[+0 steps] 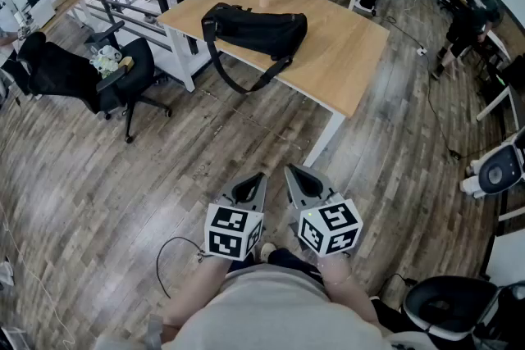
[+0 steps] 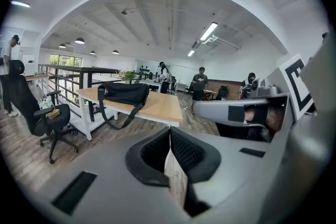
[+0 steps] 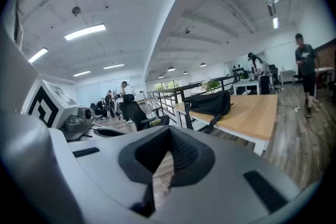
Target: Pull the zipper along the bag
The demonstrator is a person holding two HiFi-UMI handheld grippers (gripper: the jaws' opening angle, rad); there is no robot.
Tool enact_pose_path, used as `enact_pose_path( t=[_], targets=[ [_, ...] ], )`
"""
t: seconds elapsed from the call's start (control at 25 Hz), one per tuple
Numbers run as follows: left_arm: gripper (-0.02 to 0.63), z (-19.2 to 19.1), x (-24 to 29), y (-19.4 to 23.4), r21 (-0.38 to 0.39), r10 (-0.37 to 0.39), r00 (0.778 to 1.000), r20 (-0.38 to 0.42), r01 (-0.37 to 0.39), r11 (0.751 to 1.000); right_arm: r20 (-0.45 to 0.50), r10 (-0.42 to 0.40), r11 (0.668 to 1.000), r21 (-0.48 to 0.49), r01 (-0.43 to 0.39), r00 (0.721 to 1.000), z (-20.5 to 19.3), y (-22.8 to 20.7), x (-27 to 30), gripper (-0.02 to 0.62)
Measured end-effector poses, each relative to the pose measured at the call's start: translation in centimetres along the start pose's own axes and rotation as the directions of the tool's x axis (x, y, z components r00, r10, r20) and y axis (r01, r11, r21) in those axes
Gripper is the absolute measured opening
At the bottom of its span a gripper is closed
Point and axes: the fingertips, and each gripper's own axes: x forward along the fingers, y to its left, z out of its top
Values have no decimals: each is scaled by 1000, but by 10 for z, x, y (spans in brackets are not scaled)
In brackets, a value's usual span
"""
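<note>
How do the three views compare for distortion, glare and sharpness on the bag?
Head view: even daylight, barrel bowing at the edges, black bag sharp on the table but its surface detail lost in dark fabric. Left gripper view: heavy fisheye, black corners, bag small. Right gripper view: same fisheye, ceiling strip lights blown out.

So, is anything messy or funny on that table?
Only a little: the black bag lies near the table edge, and its strap dangles over the side. Nothing looks spilled or broken.
</note>
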Motion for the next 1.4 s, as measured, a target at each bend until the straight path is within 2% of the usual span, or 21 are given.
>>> enact_pose_path(
  t=[0.2, 0.32, 0.48, 0.72, 0.92, 1.12, 1.2, 1.4],
  targets=[
    [17, 0, 3, 14, -25, 16, 1000, -1, -16, 1000, -5, -7, 1000, -16, 6, 1000, 0, 0, 3, 3],
    [17, -1, 3, 17, -23, 17, 1000, -7, -17, 1000, -8, -15, 999, -46, 15, 1000, 2, 1, 3, 3],
    [17, -3, 4, 14, -21, 11, 1000, -16, -11, 1000, -21, -13, 999, -39, 12, 1000, -4, 0, 0, 3],
    [17, 2, 1, 7, -18, -43, 998, 35, 43, 999, -21, -16, 999, -47, 15, 1000, -11, -3, -7, 5],
    [18, 1, 2, 16, -15, 22, 999, 37, -21, 1000, -18, -50, 998, -33, 49, 999, -16, -21, -19, 1],
    [18, -7, 8, 12, 2, 35, 999, 7, -35, 999, -19, -39, 999, -29, 38, 999, -17, -30, -21, 0],
    [20, -8, 11, 6, 9, 33, 999, 2, -33, 999, -18, -26, 999, -31, 25, 1000, -16, -32, -23, 50],
    [20, -1, 14, -6, 25, 41, 999, 16, -42, 999, -19, -3, 1000, -31, 2, 1000, -16, -35, -30, 60]
  ],
)
